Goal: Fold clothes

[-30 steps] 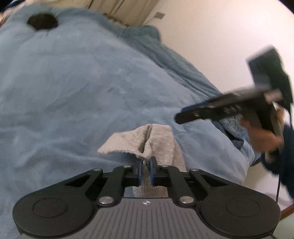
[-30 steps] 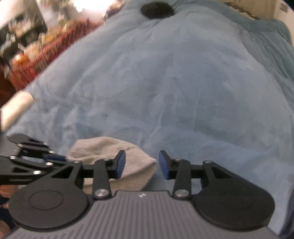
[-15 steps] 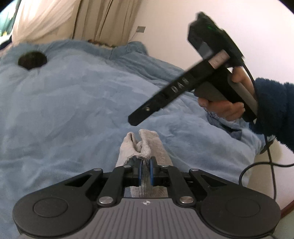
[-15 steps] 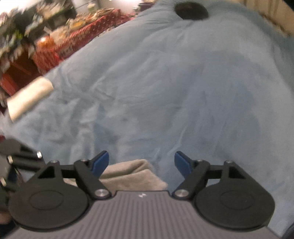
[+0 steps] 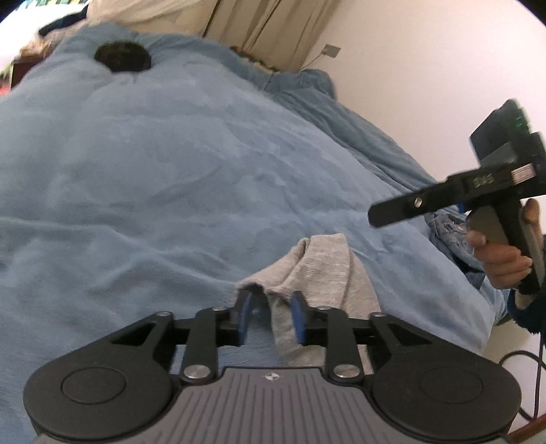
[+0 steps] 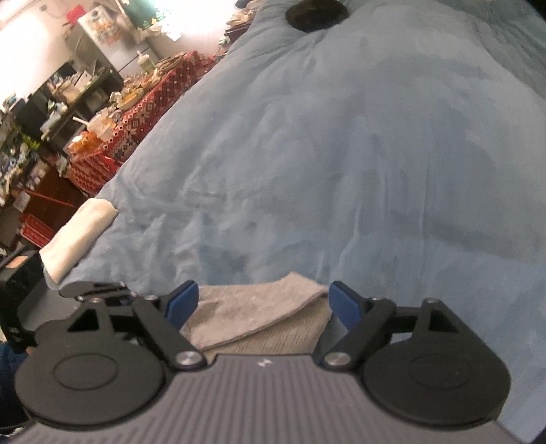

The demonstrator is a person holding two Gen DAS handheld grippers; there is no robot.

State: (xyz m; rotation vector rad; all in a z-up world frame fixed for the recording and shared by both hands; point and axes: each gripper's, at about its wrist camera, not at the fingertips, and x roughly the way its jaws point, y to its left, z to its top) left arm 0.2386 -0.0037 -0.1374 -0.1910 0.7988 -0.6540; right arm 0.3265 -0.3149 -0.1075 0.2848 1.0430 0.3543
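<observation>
Left wrist view: the left gripper (image 5: pixel 269 316) points down at a grey garment (image 5: pixel 317 269) lying on a blue blanket (image 5: pixel 170 170) near its front edge. Its jaws are opening; a bunched fold of the grey cloth stands between the blue pads (image 5: pixel 297 316), resting against the right pad, while the left pad is clear of it with a gap beside it. To the right, a hand (image 5: pixel 501 259) in a dark fleecy sleeve (image 5: pixel 532 310) holds the right gripper (image 5: pixel 409 208) above the blanket's edge, near a piece of denim (image 5: pixel 447 229); from this side its fingers cannot be told apart. A dark round object (image 5: pixel 123 58) lies far up the blanket, and curtains (image 5: pixel 259 27) hang behind. Right wrist view: the right gripper (image 6: pixel 261 302) hovers over the same garment (image 6: pixel 252 314), which lies folded flat with one layer over another. Its jaws are spread wide and opening, pads on either side of the cloth and not pressing it. The left gripper (image 6: pixel 92 290) shows at the lower left, just beside the garment. A white roll (image 6: pixel 78 235) lies at the blanket's (image 6: pixel 341 153) left edge, and a table with a red patterned cloth (image 6: pixel 150 102) stands beyond.
</observation>
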